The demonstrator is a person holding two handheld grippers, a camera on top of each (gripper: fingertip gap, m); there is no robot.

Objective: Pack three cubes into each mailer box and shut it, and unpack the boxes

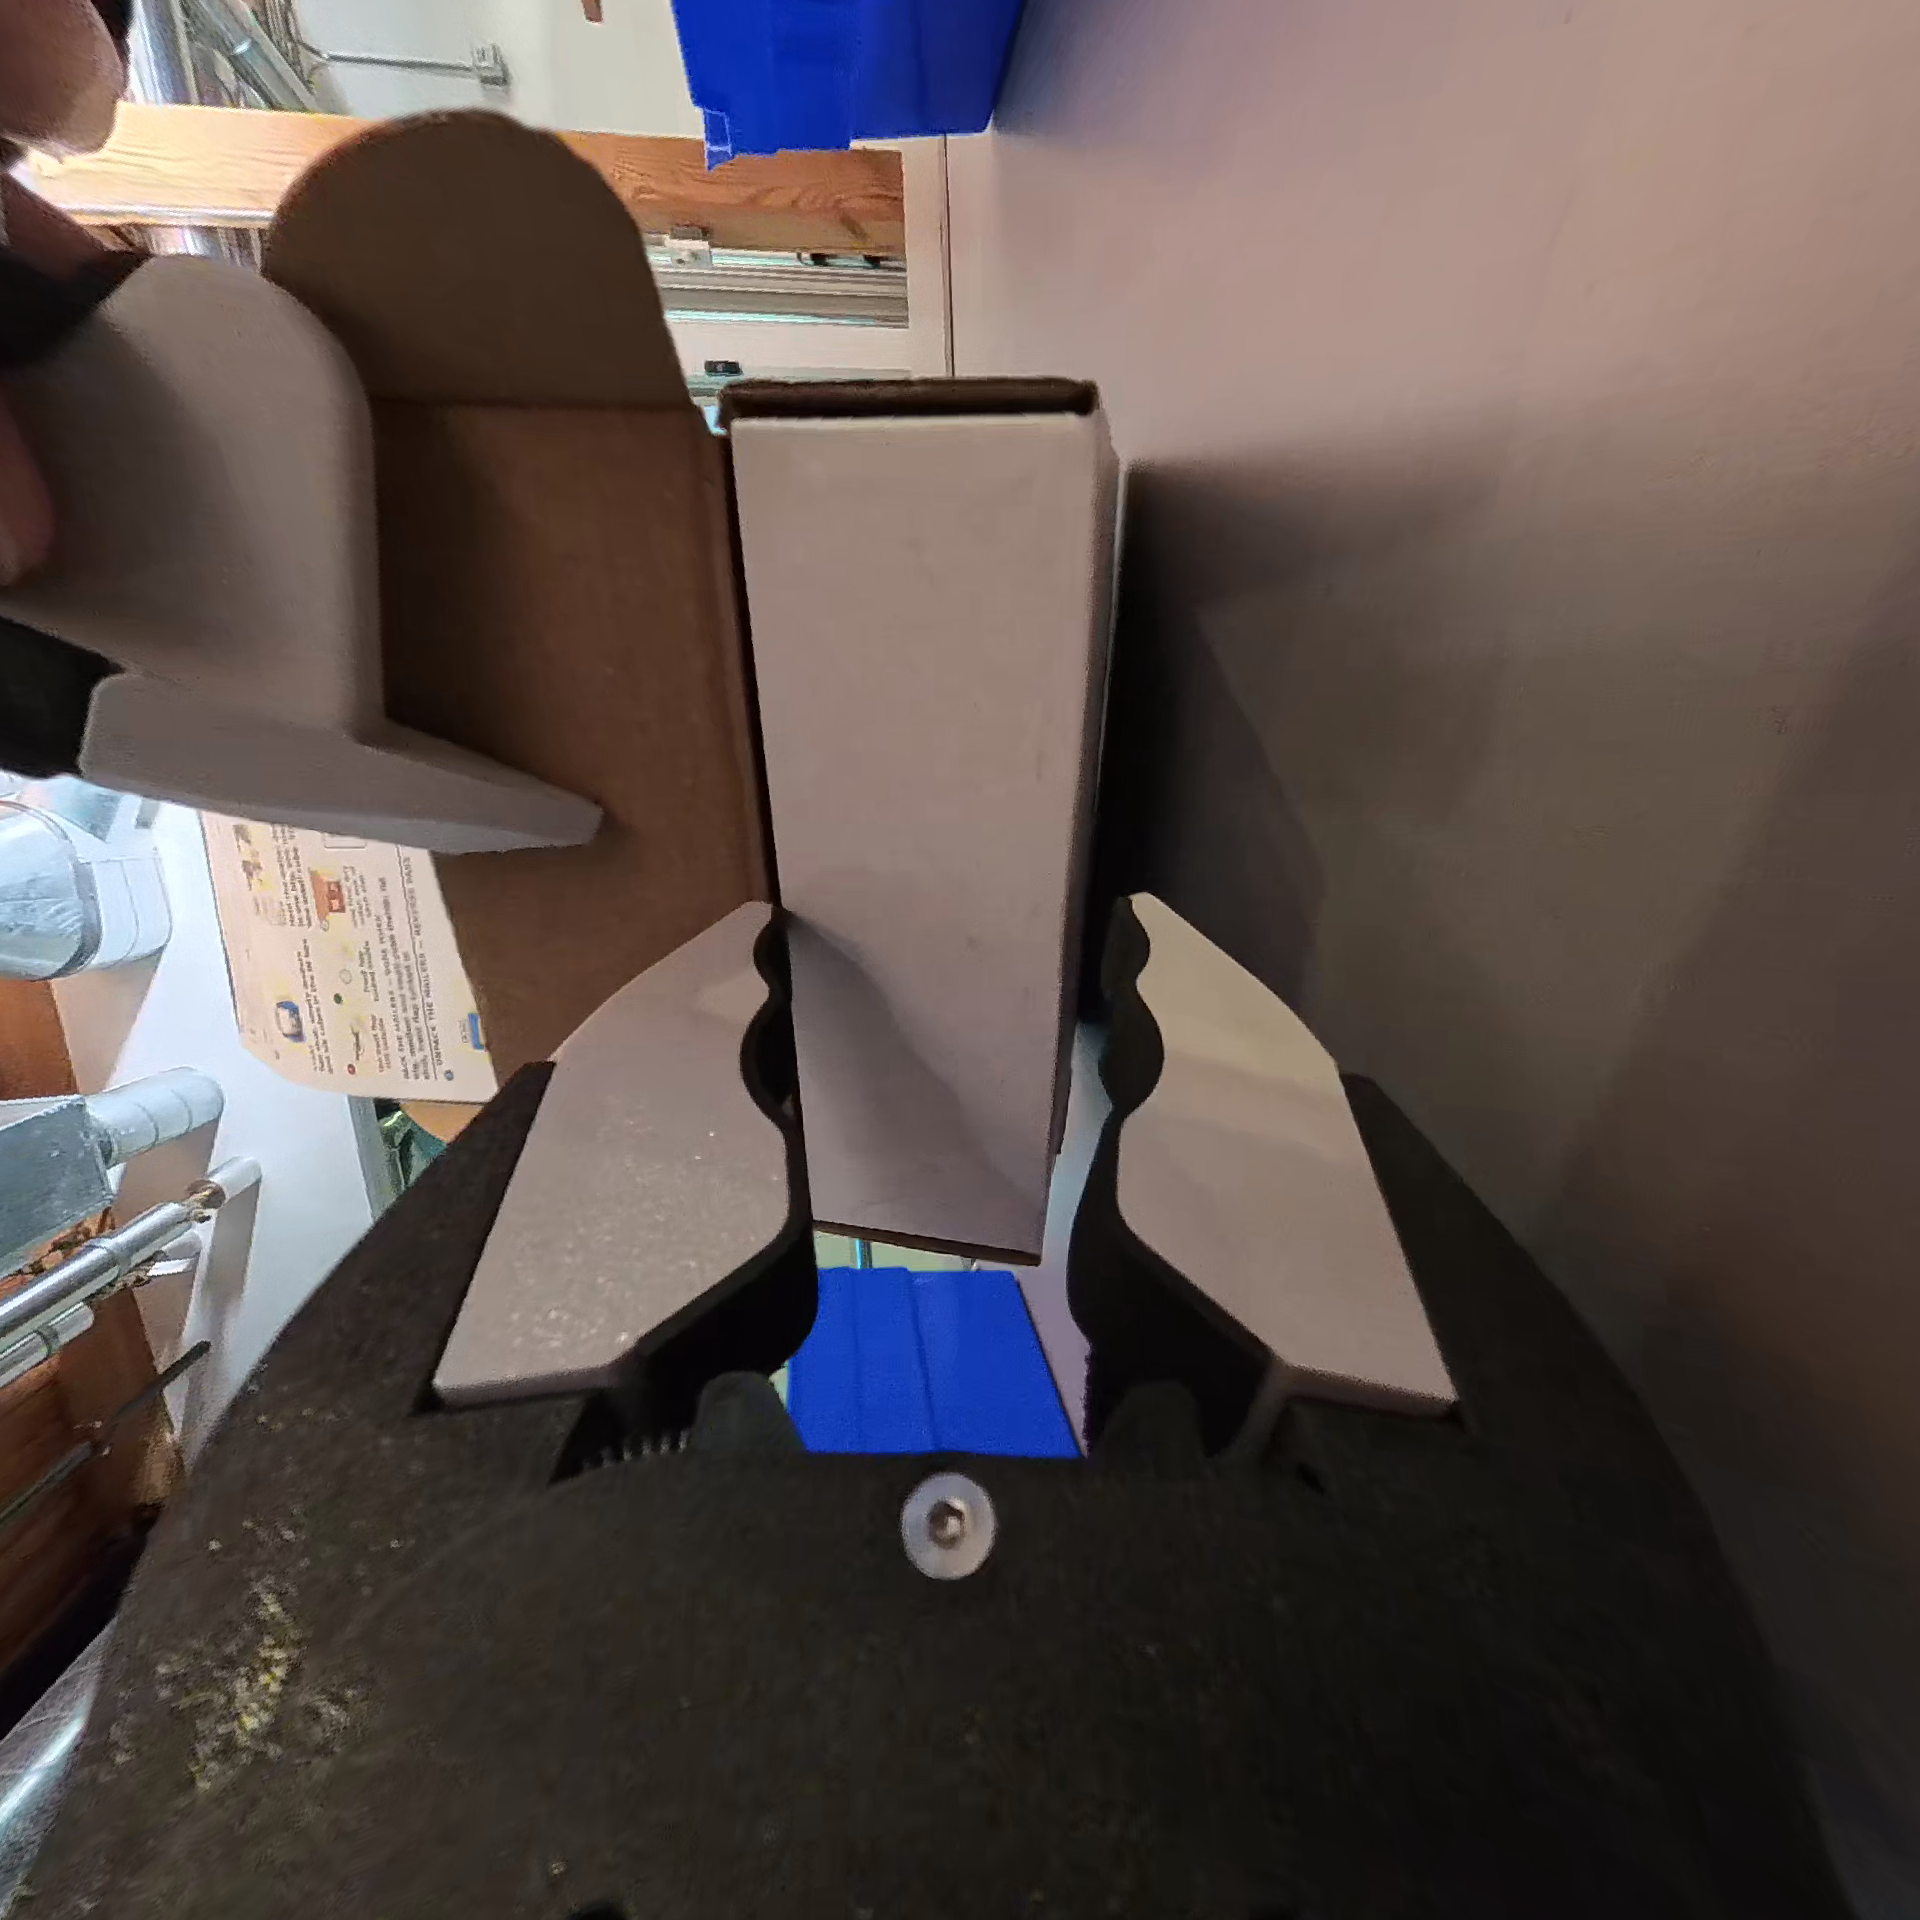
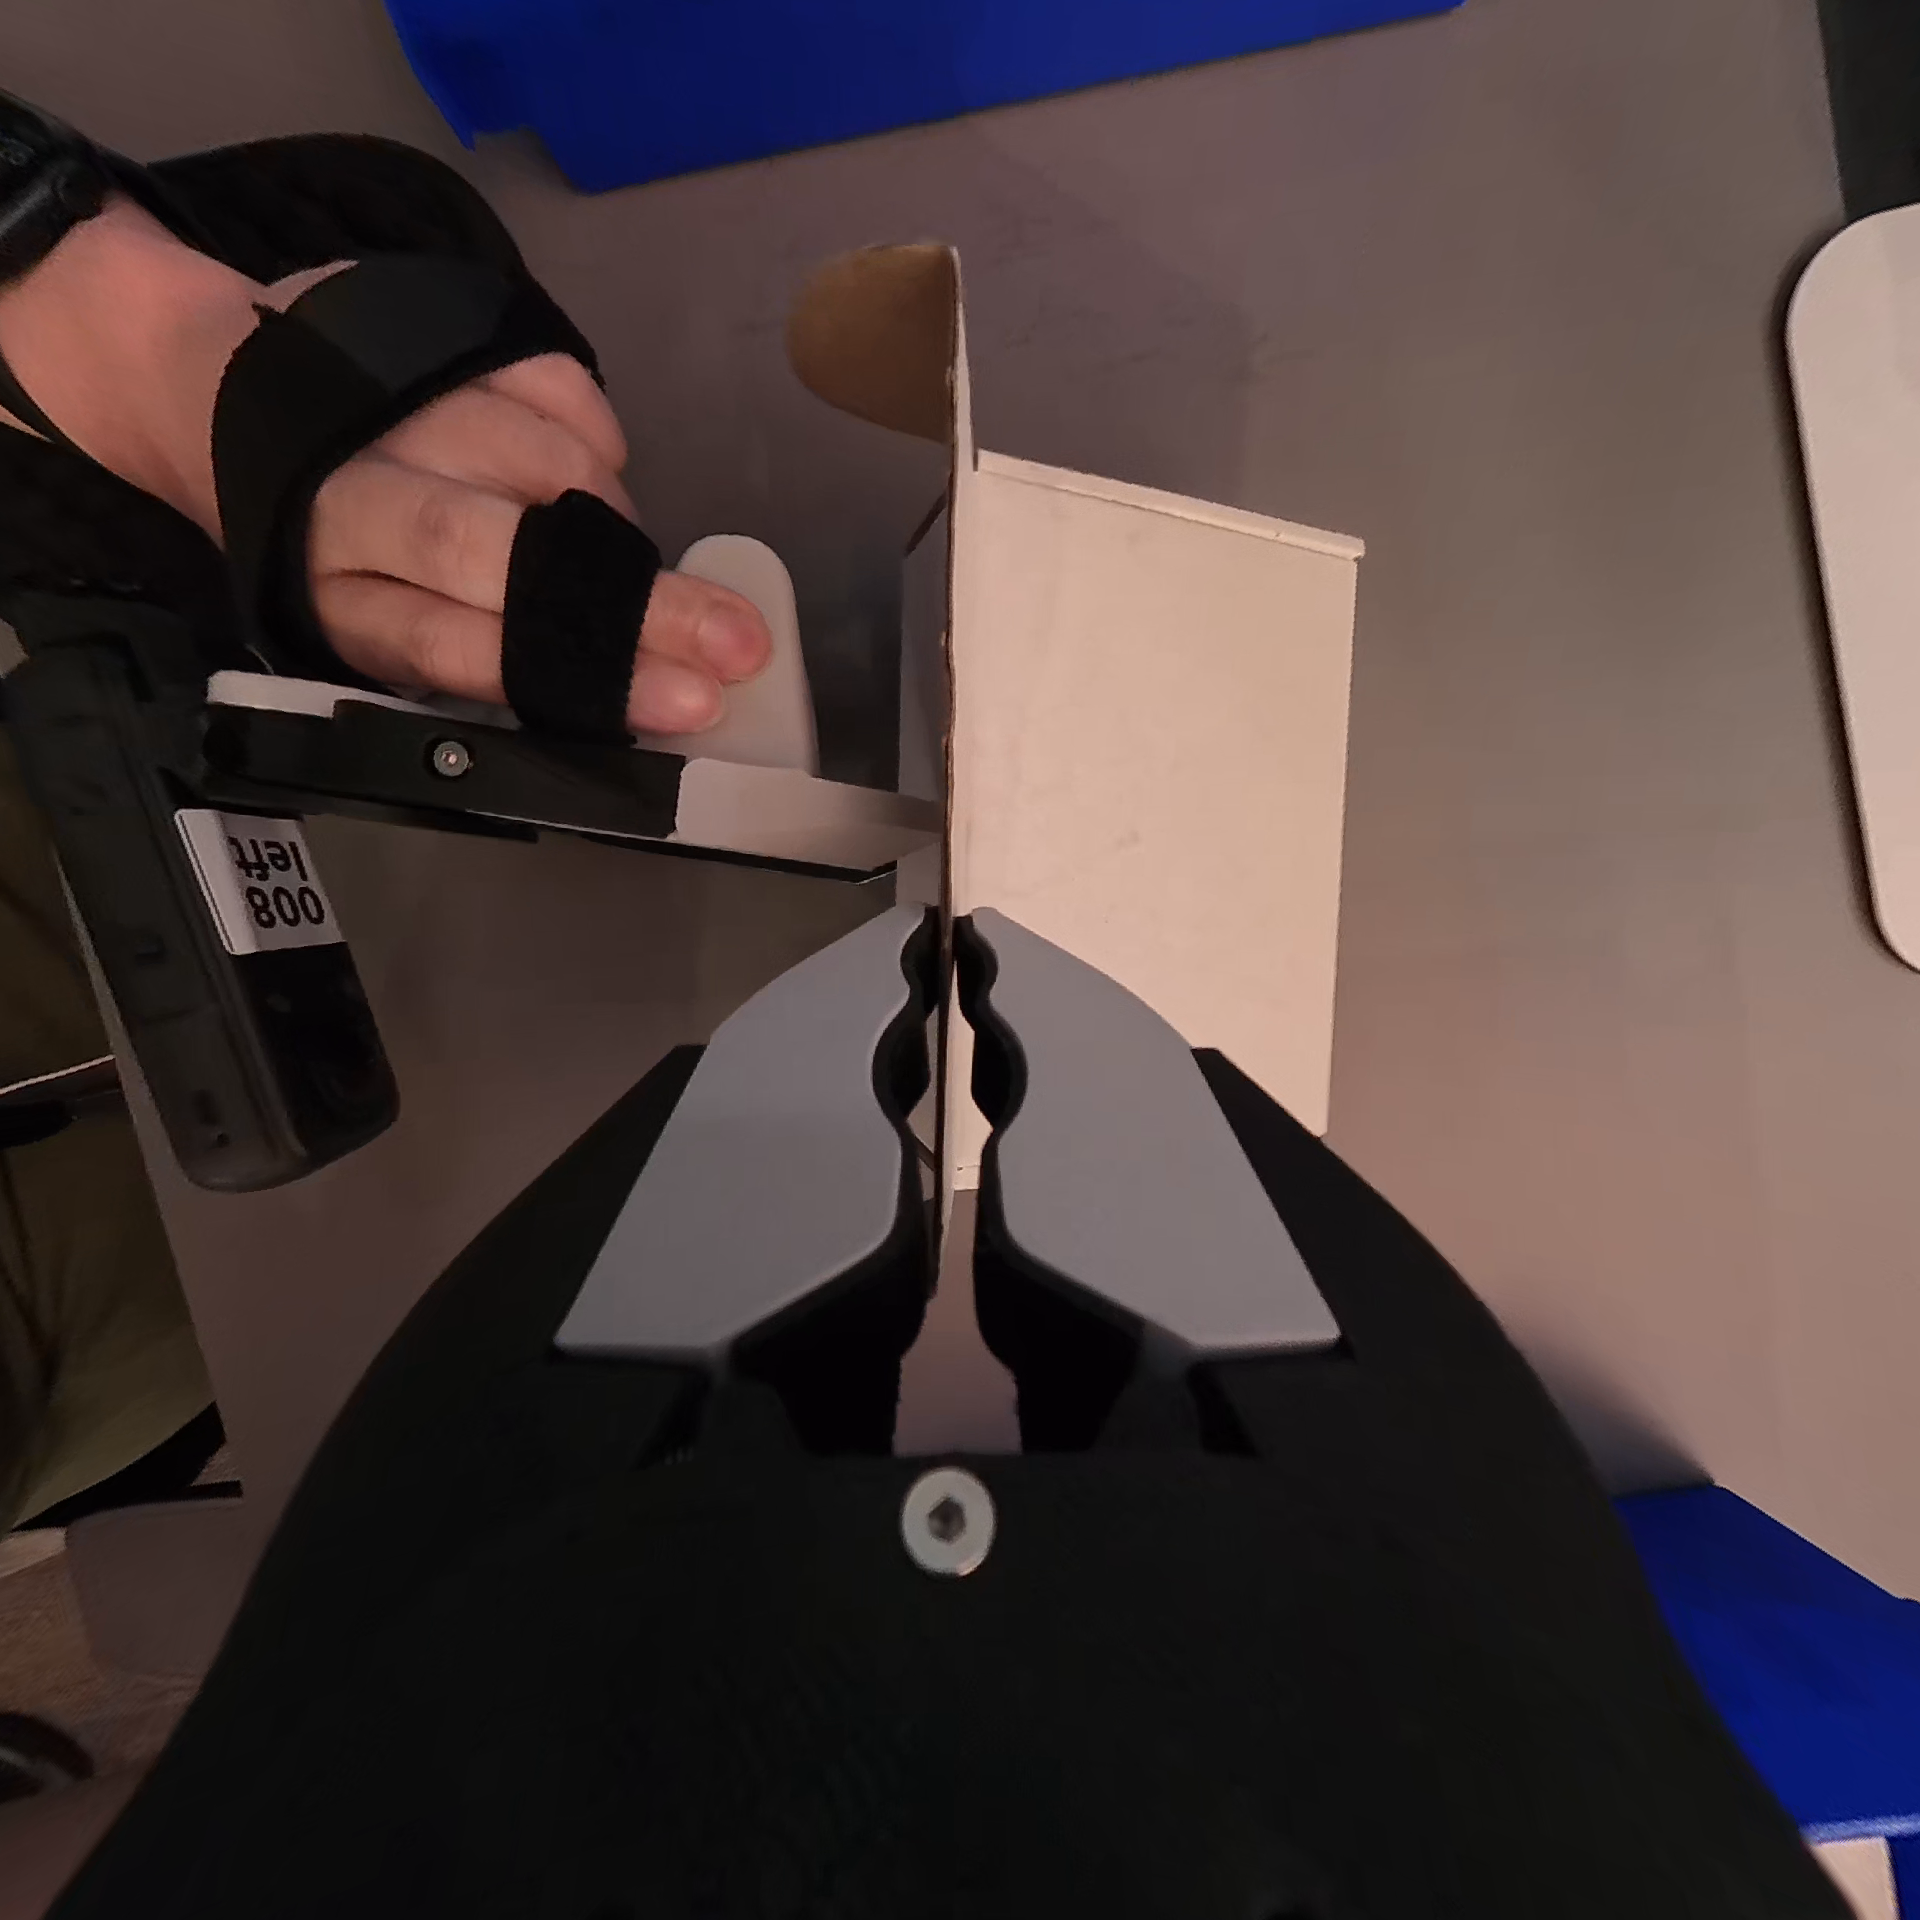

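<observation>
Two tools work one white mailer box that stands on its edge on the grey surface, lid swung out.

Leftmost in the right wrist view, a strapped hand carries the left tool, which reaches in sideways until its fingertips meet the lid. In its own view the left tool straddles the narrow white wall of the box: the left finger touches it, the right finger stands apart, so the jaws are open and pinch nothing.

Centre, the right tool is clamped on the thin edge of the lid panel, seen edge-on, with a rounded brown tuck flap at the far end. To the right lies a white rounded tray; a blue bin sits beyond.

Judged from this, the lid is being worked about its hinge; whether to shut or to unpack cannot be told, and the inside is hidden. The next move calls for the left tool to steady the body while the right swings the lid, keeping the flaps from buckling.

Outside, the box is matte white; inside, raw brown corrugate, light and easily creased.
</observation>
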